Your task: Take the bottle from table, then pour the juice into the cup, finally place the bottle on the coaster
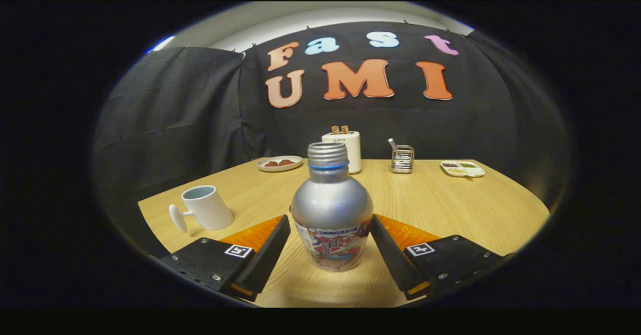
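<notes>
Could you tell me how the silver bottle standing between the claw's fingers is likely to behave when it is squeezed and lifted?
The bottle looks like smooth metal, so probably stiff yet slippery. Its bulging shoulder may let the open claw slide unless it grips the straighter labelled part. With no cap on its threaded neck, tilting it could spill.

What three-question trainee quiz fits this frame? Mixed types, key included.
1. True or false: the gripper has both fingers pressing on the silver metal bottle with the printed label.
2. Multiple choice: the white ceramic cup with a handle stands A) on the small plate with brown pieces, B) on the wooden table beside the gripper's left finger, C) behind the wire holder.
3. Fill in: the bottle's threaded neck has no ____ on it.

Key
1. False: the bottle stands upright between the open fingers, with a gap on each side.
2. B
3. cap
</notes>
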Available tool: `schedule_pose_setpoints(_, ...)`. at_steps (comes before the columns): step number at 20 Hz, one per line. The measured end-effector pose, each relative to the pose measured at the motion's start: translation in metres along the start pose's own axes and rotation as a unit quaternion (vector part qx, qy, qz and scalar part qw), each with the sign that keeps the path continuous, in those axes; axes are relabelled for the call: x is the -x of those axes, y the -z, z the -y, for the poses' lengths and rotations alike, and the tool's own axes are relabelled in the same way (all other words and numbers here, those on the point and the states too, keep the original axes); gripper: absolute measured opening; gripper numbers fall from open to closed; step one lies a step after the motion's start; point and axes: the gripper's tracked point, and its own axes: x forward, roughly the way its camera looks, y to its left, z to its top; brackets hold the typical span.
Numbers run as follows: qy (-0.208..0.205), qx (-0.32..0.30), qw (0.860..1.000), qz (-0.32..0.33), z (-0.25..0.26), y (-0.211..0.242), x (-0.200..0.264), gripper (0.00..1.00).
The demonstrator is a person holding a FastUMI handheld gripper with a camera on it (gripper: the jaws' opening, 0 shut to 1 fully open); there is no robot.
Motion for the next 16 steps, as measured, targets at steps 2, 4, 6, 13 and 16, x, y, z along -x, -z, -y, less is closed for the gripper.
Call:
schedule_pose_setpoints(2,0.000,-0.007,1.000,-0.010,-0.001,0.006,0.000,0.96)
schedule_pose_setpoints(4,0.006,-0.012,1.000,-0.020,0.001,0.012,-0.002,0.96)
schedule_pose_setpoints(6,0.013,-0.016,0.999,-0.029,0.003,0.018,-0.004,0.92)
schedule_pose_setpoints(13,0.012,-0.017,0.999,-0.033,0.000,0.010,-0.004,0.80)
schedule_pose_setpoints(16,0.009,0.000,1.000,-0.023,-0.006,0.000,-0.005,0.80)
